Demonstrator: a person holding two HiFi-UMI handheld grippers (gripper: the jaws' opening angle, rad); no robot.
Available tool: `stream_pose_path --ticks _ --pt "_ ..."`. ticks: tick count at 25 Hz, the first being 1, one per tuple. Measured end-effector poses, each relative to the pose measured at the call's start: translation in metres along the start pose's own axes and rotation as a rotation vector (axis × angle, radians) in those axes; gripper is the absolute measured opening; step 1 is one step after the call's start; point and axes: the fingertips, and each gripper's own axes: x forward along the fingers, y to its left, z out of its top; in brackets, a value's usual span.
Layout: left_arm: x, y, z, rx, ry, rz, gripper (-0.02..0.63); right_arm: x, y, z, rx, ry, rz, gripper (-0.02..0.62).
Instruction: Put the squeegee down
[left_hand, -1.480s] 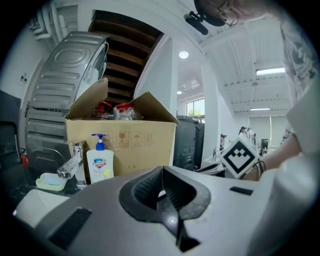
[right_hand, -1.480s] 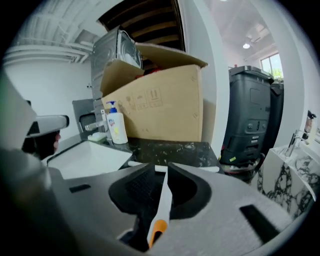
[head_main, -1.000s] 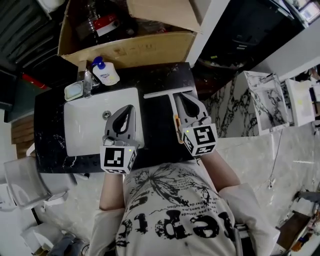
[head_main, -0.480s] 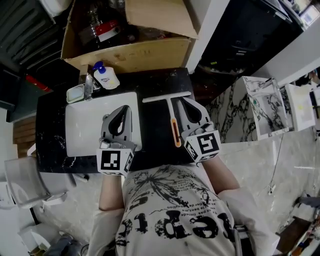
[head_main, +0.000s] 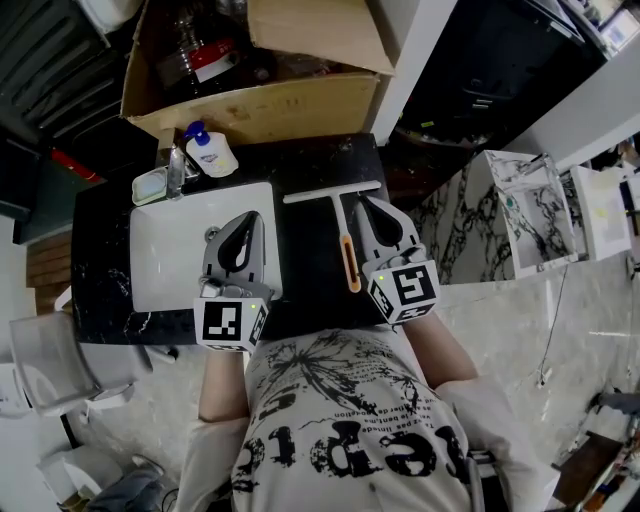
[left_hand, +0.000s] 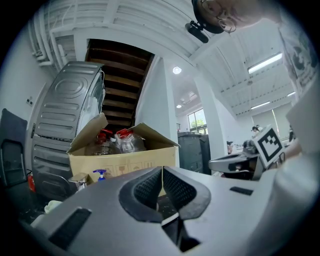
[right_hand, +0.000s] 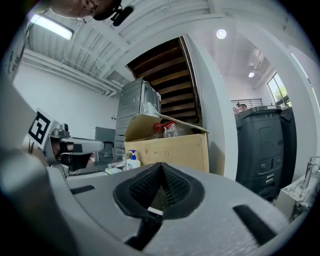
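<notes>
The squeegee (head_main: 344, 250) lies flat on the black counter (head_main: 305, 295), its pale blade (head_main: 332, 193) at the far end and the orange-trimmed handle pointing back toward me. My right gripper (head_main: 363, 201) hovers just to its right, level, apart from it, jaws shut with nothing between them (right_hand: 161, 164). My left gripper (head_main: 257, 215) hangs over the white sink (head_main: 165, 255), also shut and empty (left_hand: 162, 167).
A tap (head_main: 176, 168), a soap dish (head_main: 149, 184) and a blue-capped soap bottle (head_main: 211, 151) stand behind the sink. An open cardboard box (head_main: 255, 105) with bottles sits past the counter's far edge. A marble-patterned panel (head_main: 530, 205) is at the right.
The right gripper has lifted slightly and come away from the squeegee handle, which now lies free on the counter. The left gripper has stayed over the sink.
</notes>
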Motion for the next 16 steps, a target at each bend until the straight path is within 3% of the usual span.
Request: stream_pose_path --ticks 7,16 --pt "-0.0019 -0.0043 -0.0017 0.028 0.024 -0.002 0.012 -0.0049 -0.0015 0.0007 -0.012 -0.013 -0.033 -0.009" --pt "-0.0025 -0.0021 -0.0025 0.009 0.045 0.005 0.012 -0.0031 0.003 0.0022 -0.031 0.001 -0.014 -0.009"
